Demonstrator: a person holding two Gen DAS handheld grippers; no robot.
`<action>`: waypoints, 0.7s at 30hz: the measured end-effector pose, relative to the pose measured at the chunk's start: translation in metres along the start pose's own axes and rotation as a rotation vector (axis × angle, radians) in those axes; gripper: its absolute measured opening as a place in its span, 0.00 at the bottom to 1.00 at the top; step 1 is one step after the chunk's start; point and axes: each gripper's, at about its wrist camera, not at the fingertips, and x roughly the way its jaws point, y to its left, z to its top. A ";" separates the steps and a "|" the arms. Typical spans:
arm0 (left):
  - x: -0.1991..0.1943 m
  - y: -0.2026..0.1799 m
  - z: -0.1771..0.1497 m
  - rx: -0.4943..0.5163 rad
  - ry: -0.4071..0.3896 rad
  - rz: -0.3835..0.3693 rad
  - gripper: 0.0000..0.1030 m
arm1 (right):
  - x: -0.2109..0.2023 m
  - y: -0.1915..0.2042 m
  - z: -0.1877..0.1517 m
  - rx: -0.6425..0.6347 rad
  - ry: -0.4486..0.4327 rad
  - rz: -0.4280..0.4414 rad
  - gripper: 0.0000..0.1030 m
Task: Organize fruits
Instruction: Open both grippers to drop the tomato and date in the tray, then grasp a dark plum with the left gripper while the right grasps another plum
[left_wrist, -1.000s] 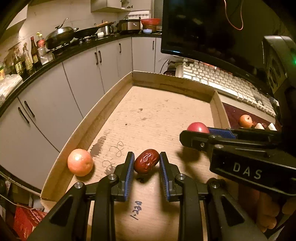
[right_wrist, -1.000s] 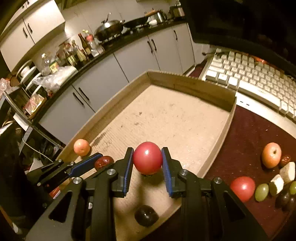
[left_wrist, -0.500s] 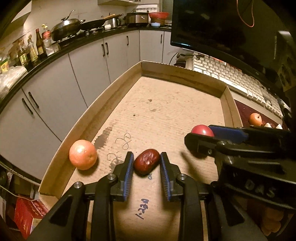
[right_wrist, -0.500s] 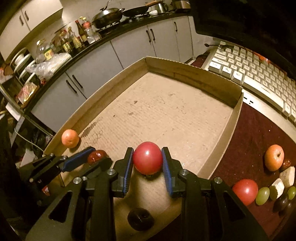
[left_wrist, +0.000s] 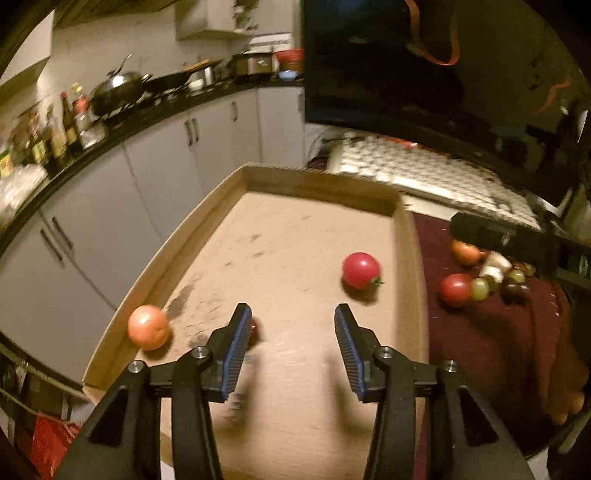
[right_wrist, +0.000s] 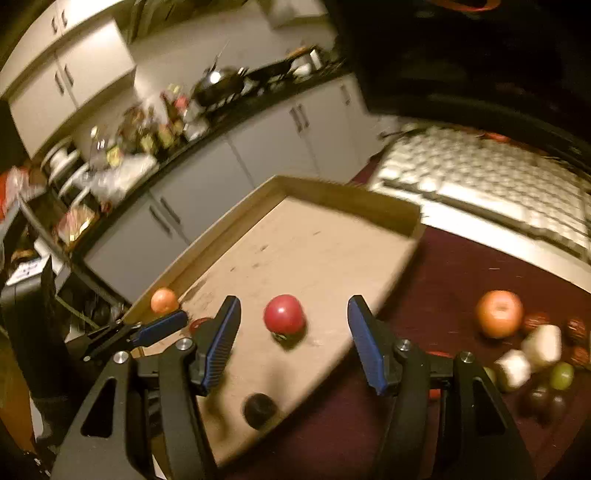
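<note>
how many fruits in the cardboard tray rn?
4. An orange at the left wall, a dark red date beside the left gripper, a red tomato mid-tray, and a dark round fruit near the tray's front edge.

Kitchen clutter and desk gear sat behind the work area.

A dark monitor (left_wrist: 424, 74) stood above a pale keyboard (left_wrist: 424, 177), which lay just past a maroon cloth (right_wrist: 461, 273). Along the far wall ran a black worktop (left_wrist: 122, 125) over grey cabinets (left_wrist: 166, 166) with dark handles. A lidded wok (left_wrist: 118, 86) and a frying pan (left_wrist: 173, 78) rested on it, with a row of bottles (left_wrist: 55, 129) to the left and a cooker (left_wrist: 255, 62) and red bowl (left_wrist: 290, 55) farther right. Upper cabinets (right_wrist: 70, 70) showed in the right wrist view, blurred.
</note>
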 end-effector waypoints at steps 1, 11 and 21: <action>-0.002 -0.005 0.001 0.011 -0.004 -0.008 0.46 | -0.009 -0.008 0.000 0.011 -0.017 -0.008 0.60; -0.014 -0.077 0.006 0.165 -0.013 -0.115 0.48 | -0.107 -0.115 -0.013 0.219 -0.177 -0.145 0.60; -0.003 -0.123 -0.009 0.248 0.078 -0.194 0.49 | -0.164 -0.187 -0.052 0.370 -0.230 -0.215 0.60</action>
